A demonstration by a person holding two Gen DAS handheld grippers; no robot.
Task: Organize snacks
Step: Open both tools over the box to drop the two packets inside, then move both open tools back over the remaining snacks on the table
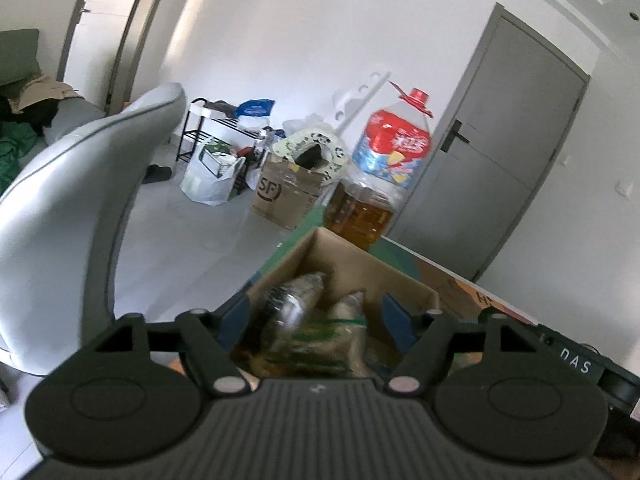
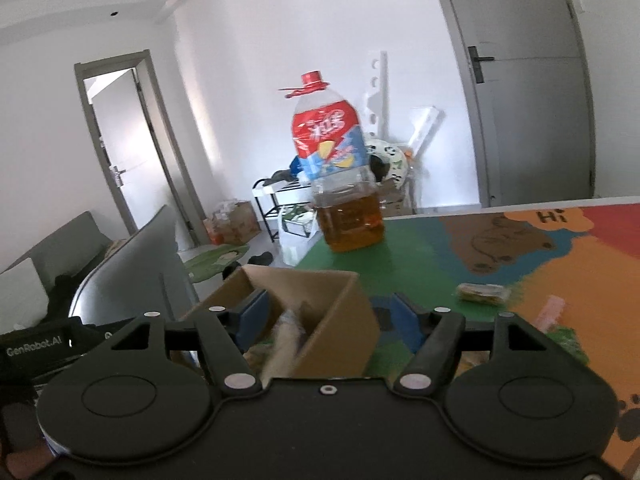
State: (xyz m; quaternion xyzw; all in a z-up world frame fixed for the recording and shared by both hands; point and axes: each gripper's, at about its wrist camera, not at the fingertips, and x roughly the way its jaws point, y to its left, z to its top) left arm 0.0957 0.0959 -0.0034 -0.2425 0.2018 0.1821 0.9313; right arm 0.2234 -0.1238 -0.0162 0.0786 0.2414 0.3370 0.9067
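Note:
A brown cardboard box [image 1: 404,280] stands on the colourful table mat [image 2: 420,248] and holds several snack packets [image 1: 316,332]. My left gripper [image 1: 316,316] is open just above the box, its blue fingers [image 1: 394,316] wide apart on either side of the packets. My right gripper [image 2: 326,316] is open too, its blue fingers [image 2: 404,312] spread around the box's near corner [image 2: 340,320]. A pale packet [image 2: 284,340] shows inside the box. A small yellow snack packet [image 2: 482,293] lies on the mat to the right, and a pink one [image 2: 550,312] lies beyond it.
A large oil bottle with a red cap [image 2: 340,184] stands at the table's far edge, behind the box; it also shows in the left wrist view [image 1: 380,184]. A grey chair back [image 1: 80,208] is to the left. Boxes, bags and a rack [image 1: 224,148] sit on the floor by the wall.

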